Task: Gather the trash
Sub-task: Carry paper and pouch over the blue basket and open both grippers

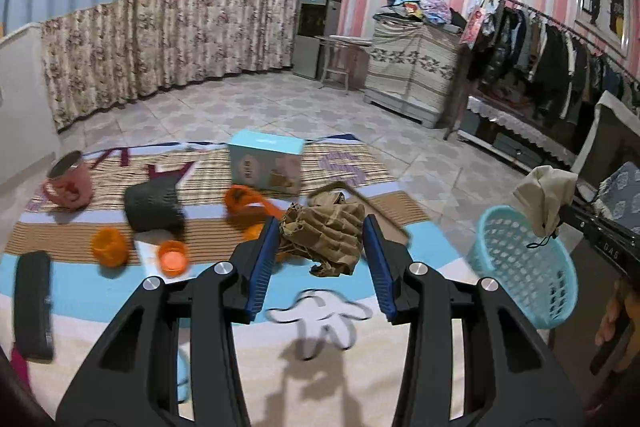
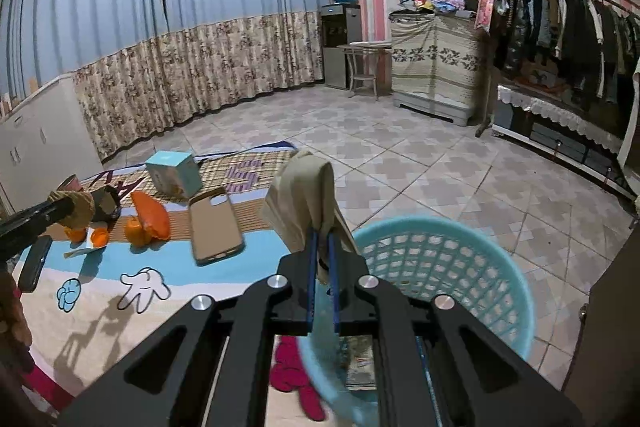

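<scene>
My left gripper [image 1: 320,239] is shut on a crumpled wad of brown paper [image 1: 324,239], held above the cartoon-print mat [image 1: 328,311]. In the right wrist view this gripper [image 2: 70,205] enters from the far left with the brown paper [image 2: 78,213] at its tip. My right gripper [image 2: 322,239] is shut on a beige cloth pouch [image 2: 304,195], which hangs over the near rim of a light-blue plastic basket [image 2: 440,267]. In the left wrist view the pouch [image 1: 544,195] dangles just above the basket [image 1: 524,267] at the right.
On the mat lie orange peels [image 1: 108,247], a pink mug [image 1: 68,183], a dark grey cup [image 1: 152,203], a light-blue box [image 1: 266,163], a black phone [image 1: 32,303] and a brown phone case [image 2: 216,227]. A flat packet [image 2: 360,359] lies inside the basket. A clothes rack [image 2: 560,27] stands at the right.
</scene>
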Demonstrator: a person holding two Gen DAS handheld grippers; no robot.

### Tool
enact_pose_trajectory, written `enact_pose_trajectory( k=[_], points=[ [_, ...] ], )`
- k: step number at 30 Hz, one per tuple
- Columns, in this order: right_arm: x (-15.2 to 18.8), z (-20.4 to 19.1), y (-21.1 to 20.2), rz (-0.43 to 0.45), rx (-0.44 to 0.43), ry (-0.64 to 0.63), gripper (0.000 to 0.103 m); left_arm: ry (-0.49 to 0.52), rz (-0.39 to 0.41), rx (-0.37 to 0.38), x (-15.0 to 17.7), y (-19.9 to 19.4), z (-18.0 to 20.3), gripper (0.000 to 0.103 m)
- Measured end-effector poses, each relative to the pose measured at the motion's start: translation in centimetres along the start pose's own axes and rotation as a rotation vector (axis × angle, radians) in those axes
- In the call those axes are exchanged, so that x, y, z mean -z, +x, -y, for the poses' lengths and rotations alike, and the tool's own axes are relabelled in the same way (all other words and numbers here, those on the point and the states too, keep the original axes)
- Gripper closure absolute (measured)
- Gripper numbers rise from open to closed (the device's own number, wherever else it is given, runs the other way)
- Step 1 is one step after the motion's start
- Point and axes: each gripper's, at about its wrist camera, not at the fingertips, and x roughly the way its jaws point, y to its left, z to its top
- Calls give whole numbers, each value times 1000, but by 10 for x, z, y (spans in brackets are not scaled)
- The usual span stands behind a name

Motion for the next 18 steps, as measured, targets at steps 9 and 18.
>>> enact_pose_trajectory(
  k=[9,18],
  points=[
    [4,55,-8,1,70,67,97,74,-33,101,8,33,75,61],
    [19,98,-8,9,154,110,97,137,-45,199,19,62,151,61]
  ],
)
